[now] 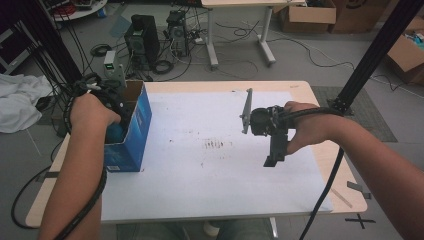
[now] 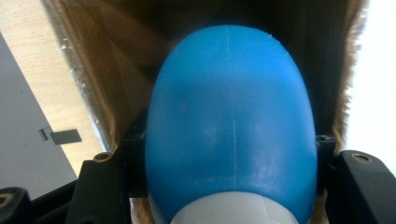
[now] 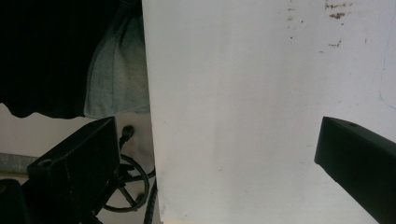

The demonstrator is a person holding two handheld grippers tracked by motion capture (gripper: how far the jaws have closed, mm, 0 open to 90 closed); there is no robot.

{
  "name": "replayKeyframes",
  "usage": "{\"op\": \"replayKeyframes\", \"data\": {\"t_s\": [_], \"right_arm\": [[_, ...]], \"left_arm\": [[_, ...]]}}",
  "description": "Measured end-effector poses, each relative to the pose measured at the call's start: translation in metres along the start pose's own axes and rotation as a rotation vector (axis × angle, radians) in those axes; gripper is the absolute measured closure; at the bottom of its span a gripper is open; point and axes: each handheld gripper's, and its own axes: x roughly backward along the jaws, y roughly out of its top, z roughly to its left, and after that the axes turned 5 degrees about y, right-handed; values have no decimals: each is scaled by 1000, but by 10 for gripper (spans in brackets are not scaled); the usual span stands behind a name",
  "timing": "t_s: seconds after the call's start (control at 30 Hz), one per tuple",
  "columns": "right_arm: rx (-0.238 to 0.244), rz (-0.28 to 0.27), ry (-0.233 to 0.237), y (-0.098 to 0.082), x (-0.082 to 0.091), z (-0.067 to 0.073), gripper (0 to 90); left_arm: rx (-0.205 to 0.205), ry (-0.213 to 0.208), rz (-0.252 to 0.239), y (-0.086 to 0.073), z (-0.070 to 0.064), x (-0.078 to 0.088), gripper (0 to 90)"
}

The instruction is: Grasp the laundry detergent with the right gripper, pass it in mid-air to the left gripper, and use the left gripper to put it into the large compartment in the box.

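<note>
A blue cardboard box (image 1: 139, 131) stands open-topped at the table's left edge. My left gripper (image 1: 116, 120) reaches down into it, the hand above it. In the left gripper view the jaws press both sides of a smooth blue bottle (image 2: 231, 121) with a white cap (image 2: 233, 211), brown box walls (image 2: 98, 79) around it. My right gripper (image 1: 274, 159) hovers over the right part of the white sheet (image 1: 200, 175), jaws pointing toward the person. In the right gripper view it (image 3: 219, 163) is open, with nothing between the jaws but the white sheet (image 3: 243, 93).
The wooden table (image 1: 330, 165) is edged bare around the sheet, which carries brown smudges (image 1: 216, 145) at its middle. A black frame post (image 1: 372, 52) rises at the back right. Computer towers (image 1: 142, 40), cables and cardboard boxes sit on the floor behind.
</note>
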Motion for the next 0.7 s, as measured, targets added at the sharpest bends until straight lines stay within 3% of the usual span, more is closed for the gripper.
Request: {"op": "replayKeyframes", "data": {"t_s": [0.43,0.7], "right_arm": [[-1,4,7,1,-2,-1,0],[0,4,9,1,-3,-1,0]], "left_arm": [[-6,-5,-1,5,2,-19,387],[-8,-8,-8,5,2,-20,387]]}}
